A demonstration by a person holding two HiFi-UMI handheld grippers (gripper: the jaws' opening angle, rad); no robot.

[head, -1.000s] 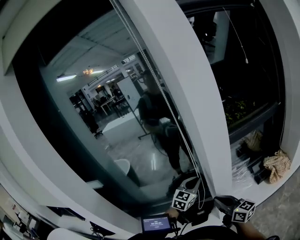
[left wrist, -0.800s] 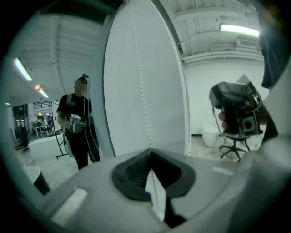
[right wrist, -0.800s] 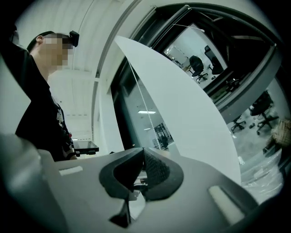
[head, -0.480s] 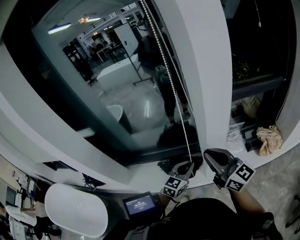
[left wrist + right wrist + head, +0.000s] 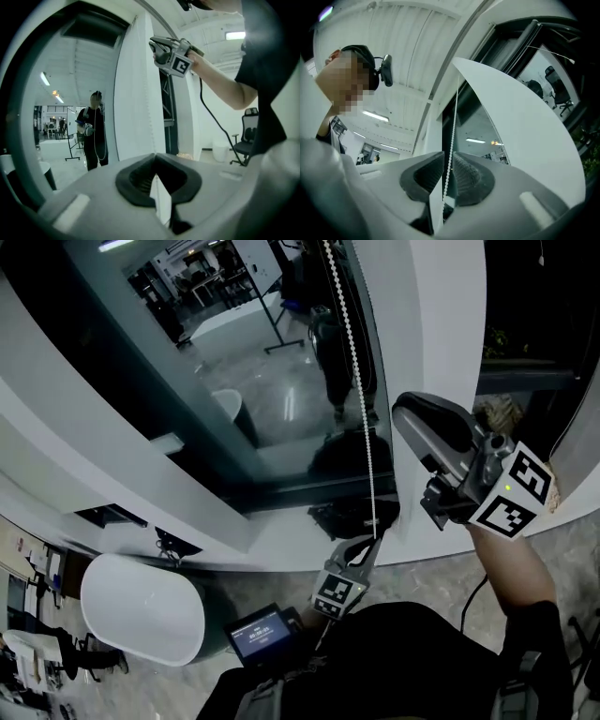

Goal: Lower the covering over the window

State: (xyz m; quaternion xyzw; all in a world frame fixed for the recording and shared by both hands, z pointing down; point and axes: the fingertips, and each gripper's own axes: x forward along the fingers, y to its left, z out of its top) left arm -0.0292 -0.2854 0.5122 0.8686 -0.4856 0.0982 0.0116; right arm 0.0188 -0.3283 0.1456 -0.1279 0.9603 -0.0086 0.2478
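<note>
White bead chain (image 5: 362, 399): hangs taut in front of the dark window glass (image 5: 216, 352), just beside the white pillar (image 5: 422, 324). The covering it drives sits above, outside every view. Left gripper (image 5: 364, 547): held low, jaws together, clamped on the chain's lower part. Right gripper (image 5: 411, 416): raised, jaws opening, with the chain running between the ribbed pads but not pressed. Handling, as judged: take a higher hold on the same strand, centre the beads on the pads, and close fully before the left gripper lets go. Then draw straight down along the chain's line, never sideways.
</note>
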